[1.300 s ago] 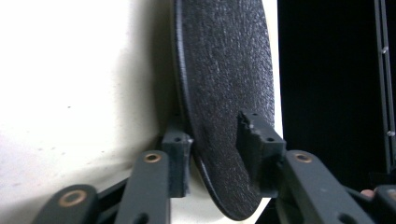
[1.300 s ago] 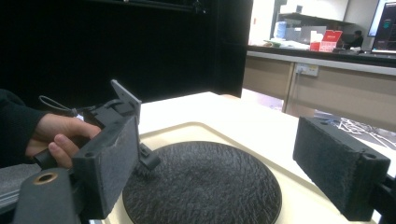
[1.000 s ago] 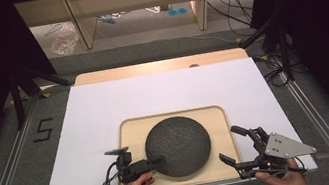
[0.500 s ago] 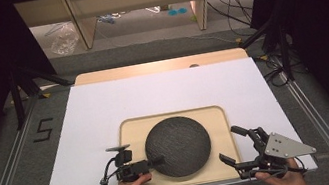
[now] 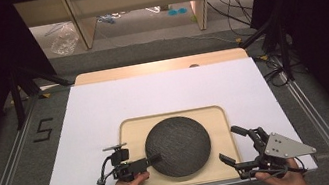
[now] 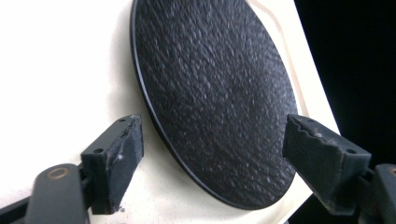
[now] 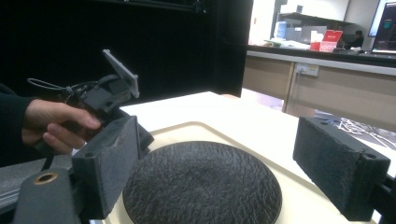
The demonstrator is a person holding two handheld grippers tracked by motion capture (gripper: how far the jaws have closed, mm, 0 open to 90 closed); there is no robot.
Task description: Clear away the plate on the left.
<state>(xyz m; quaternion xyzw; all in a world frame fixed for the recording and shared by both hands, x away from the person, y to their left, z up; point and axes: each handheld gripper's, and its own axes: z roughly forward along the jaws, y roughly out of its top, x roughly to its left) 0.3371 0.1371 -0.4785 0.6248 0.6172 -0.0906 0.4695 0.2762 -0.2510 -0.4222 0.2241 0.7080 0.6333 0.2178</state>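
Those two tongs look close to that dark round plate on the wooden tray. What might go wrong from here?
The left tongs are open, reaching over the dark plate's near-left rim. The rim is thin and low, so a grip could slip off. A sideways nudge might slide the plate across the wooden tray. The right tongs are open beside the tray's right edge and could knock the tray on the white sheet.

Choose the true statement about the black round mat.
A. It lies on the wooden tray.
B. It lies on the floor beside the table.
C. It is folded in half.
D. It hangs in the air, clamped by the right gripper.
A: the black round mat lies flat and unfolded on the wooden tray, and the right gripper stands open beside the tray.
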